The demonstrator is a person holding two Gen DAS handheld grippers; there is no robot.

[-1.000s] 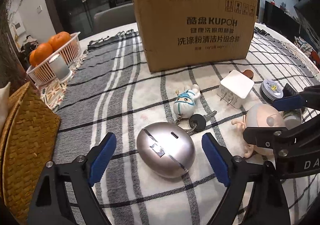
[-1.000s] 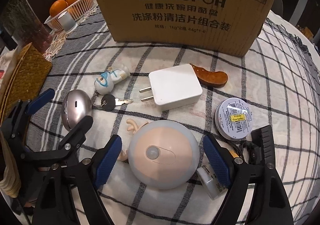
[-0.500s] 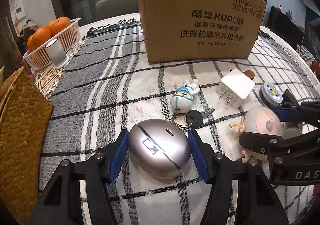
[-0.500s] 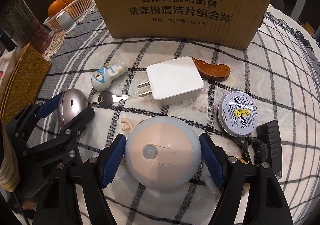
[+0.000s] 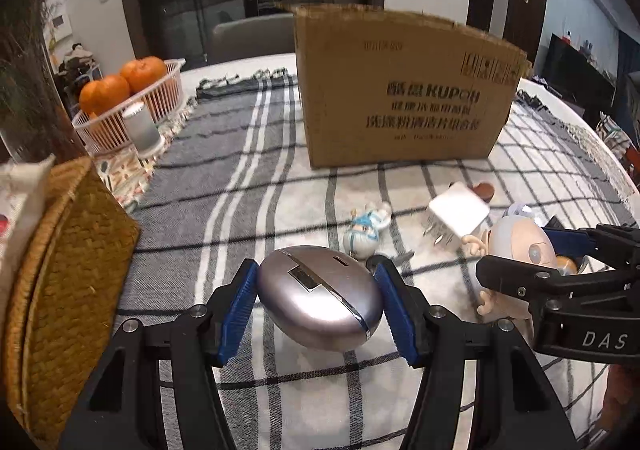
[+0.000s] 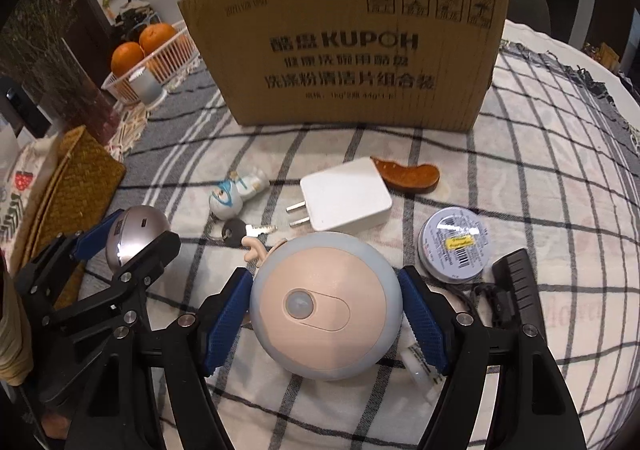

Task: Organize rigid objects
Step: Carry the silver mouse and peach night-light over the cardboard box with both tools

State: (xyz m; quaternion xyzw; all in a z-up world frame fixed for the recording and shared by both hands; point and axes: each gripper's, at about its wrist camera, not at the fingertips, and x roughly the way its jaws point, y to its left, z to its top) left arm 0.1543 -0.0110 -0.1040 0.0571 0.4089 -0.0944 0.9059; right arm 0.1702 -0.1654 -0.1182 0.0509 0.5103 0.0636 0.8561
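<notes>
My left gripper is shut on a silver egg-shaped case and holds it above the checked cloth. It also shows in the right wrist view. My right gripper is shut on a round peach-and-blue night light with antlers, also lifted; it shows in the left wrist view. A cardboard box stands at the back, also in the right wrist view. On the cloth lie a figurine keychain with key, a white charger, a brown wooden piece and a round tin.
A woven basket stands at the left edge. A white basket of oranges with a small white cylinder is at the back left. A black comb-like object and a small white tube lie near my right fingers.
Both grippers closed from open onto their objects: left on the silver case, right on the night light. Both have since lifted them off the cloth.
</notes>
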